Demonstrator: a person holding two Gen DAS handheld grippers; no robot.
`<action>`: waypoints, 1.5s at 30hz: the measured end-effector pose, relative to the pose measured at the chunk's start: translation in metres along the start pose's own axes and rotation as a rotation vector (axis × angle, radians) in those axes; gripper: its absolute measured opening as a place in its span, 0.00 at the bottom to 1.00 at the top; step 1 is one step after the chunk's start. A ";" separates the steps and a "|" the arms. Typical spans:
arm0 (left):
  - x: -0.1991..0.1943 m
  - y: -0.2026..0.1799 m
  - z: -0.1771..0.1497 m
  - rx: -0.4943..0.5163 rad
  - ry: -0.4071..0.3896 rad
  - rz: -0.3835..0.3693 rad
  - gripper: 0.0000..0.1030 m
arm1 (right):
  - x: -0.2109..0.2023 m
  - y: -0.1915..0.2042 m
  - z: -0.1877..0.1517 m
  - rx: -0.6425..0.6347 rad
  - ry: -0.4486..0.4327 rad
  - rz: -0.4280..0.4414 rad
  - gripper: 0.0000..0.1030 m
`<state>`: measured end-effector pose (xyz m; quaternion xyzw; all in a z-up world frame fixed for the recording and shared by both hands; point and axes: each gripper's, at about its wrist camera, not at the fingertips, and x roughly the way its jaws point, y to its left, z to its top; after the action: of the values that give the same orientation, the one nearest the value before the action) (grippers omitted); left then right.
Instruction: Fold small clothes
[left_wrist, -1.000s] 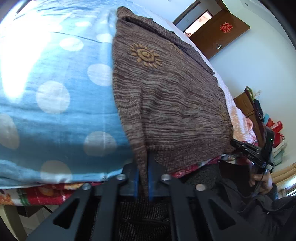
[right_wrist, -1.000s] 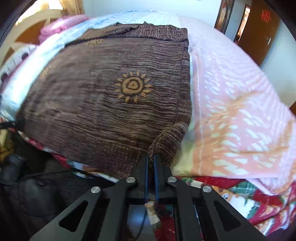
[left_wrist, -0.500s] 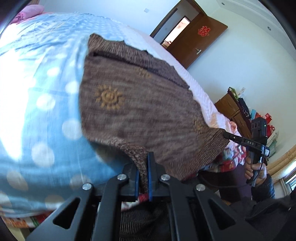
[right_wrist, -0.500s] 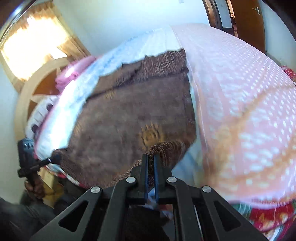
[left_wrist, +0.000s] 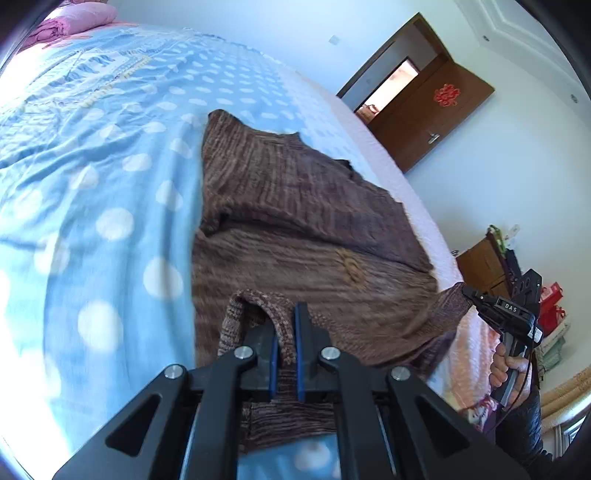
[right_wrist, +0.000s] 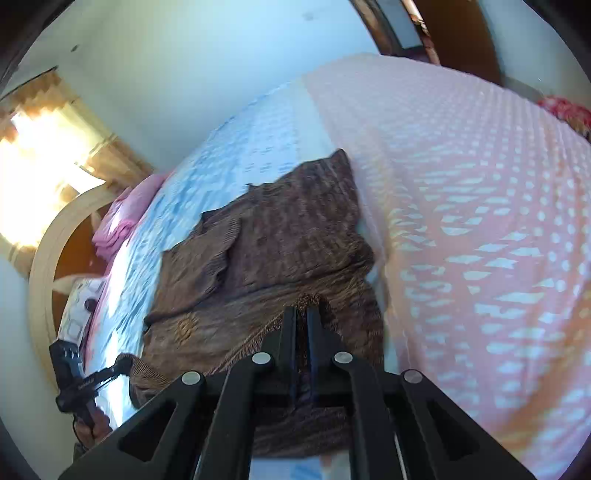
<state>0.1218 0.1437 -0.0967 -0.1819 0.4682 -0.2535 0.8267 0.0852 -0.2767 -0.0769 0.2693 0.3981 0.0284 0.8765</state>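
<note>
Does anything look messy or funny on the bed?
Nothing's broken or spilled. The brown sweater just looks rumpled: its near edge is lifted and doubled over, pinched by the left tongs and right tongs, mid-fold.

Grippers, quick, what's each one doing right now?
Left gripper: shut on the brown sweater's hem.
Right gripper: shut on the same sweater's hem.

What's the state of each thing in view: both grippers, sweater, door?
Left gripper: shut on the sweater's hem.
Right gripper: shut on the sweater's hem at the other corner.
Sweater: brown knit, lying on the bed, near edge lifted and partly folded over.
Door: open.
</note>
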 end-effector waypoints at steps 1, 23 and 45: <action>0.005 0.003 0.005 -0.001 0.010 0.018 0.08 | 0.008 -0.006 0.003 0.025 0.000 -0.006 0.05; 0.020 0.010 0.017 0.273 0.058 0.065 0.62 | -0.036 -0.010 -0.036 -0.010 -0.146 -0.098 0.19; 0.040 -0.019 0.009 0.360 -0.007 0.141 0.28 | -0.051 -0.030 -0.046 -0.024 -0.153 -0.179 0.19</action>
<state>0.1418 0.1057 -0.1092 0.0011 0.4240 -0.2739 0.8632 0.0127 -0.2952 -0.0812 0.2236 0.3521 -0.0656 0.9065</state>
